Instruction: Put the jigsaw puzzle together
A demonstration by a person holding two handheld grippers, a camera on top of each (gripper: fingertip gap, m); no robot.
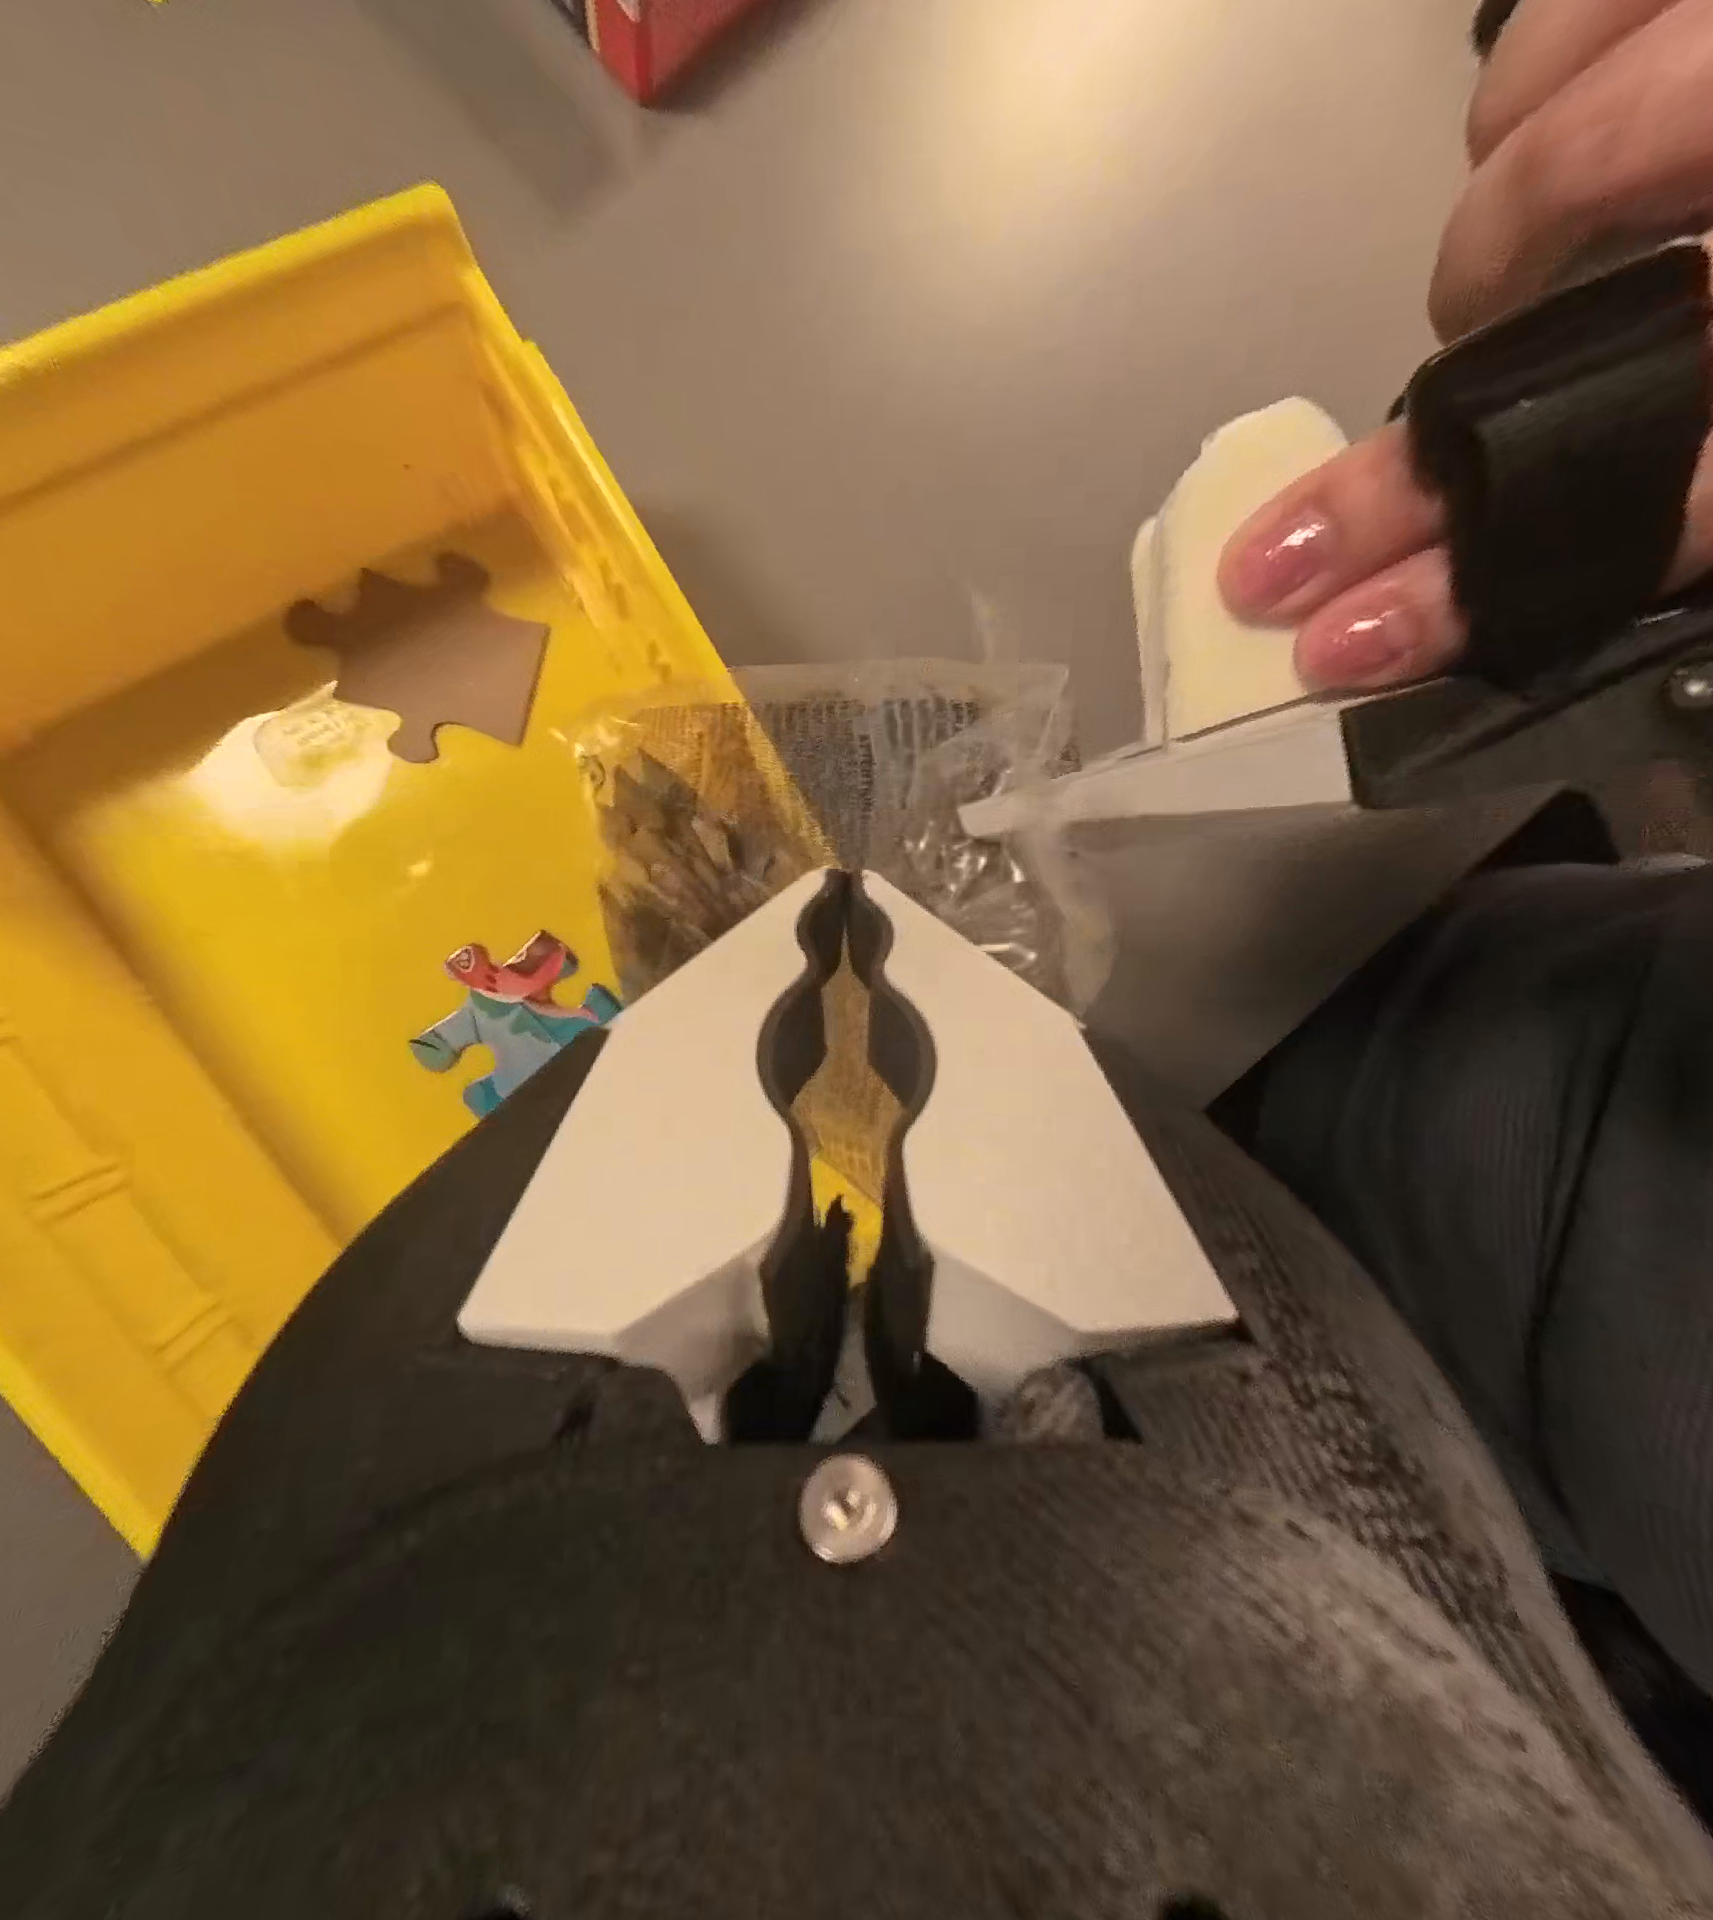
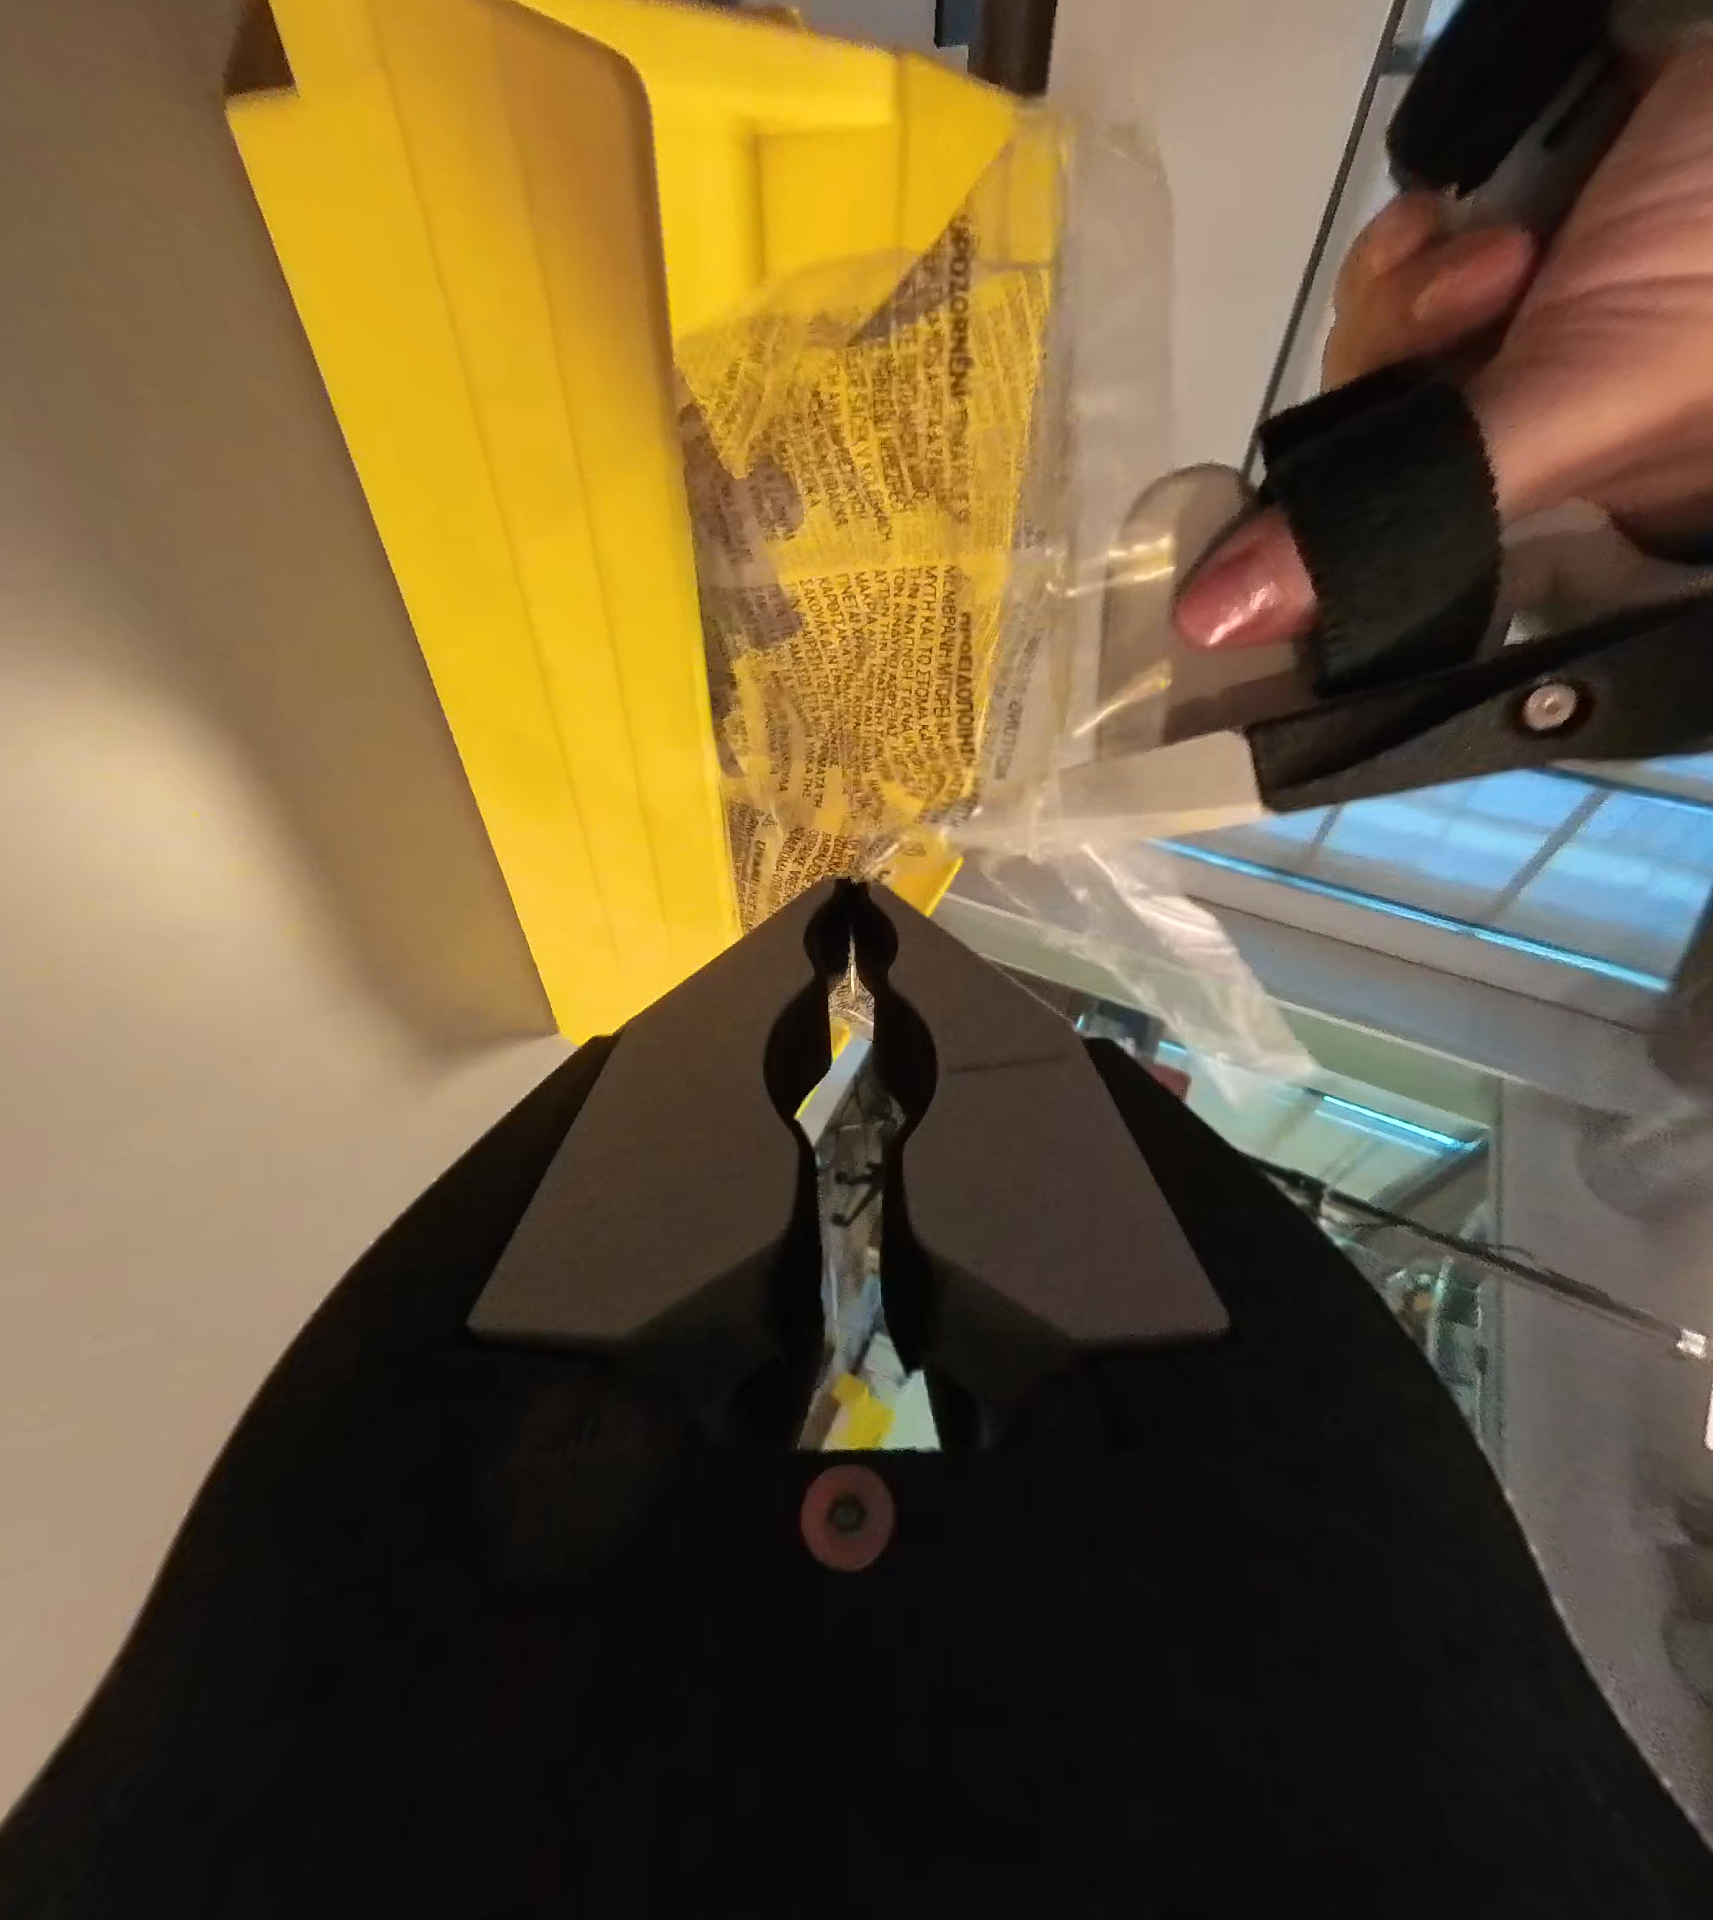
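While both grippers pinched the same clear bag (image 1: 873, 790), it hung stretched between them above a yellow tray (image 1: 208, 499) on a grey table (image 1: 935, 364). The left gripper (image 1: 847, 883), with white fingers (image 1: 686, 1091), had its tips pressed together on a fold of the bag, and film showed in the slot behind the tips. The right gripper (image 2: 847, 896), with black fingers (image 2: 686, 1143), was likewise clamped on a bunched corner of the bag (image 2: 873, 582), which bore black print and lay in front of the tray (image 2: 478, 436). In the left wrist view the right gripper's pale finger reached the bag's right edge, with a hand (image 1: 1610, 364) strapped to it by a black band. In the right wrist view a hand (image 2: 1558, 343) with a like strap held the left gripper at the bag's far side. Two puzzle pieces lay in the tray: a brown piece (image 1: 447, 665) face down near the back wall, and a coloured piece (image 1: 509, 1008) just beside the left fingers. A red box (image 1: 665, 42) stood well apart at the table's far edge
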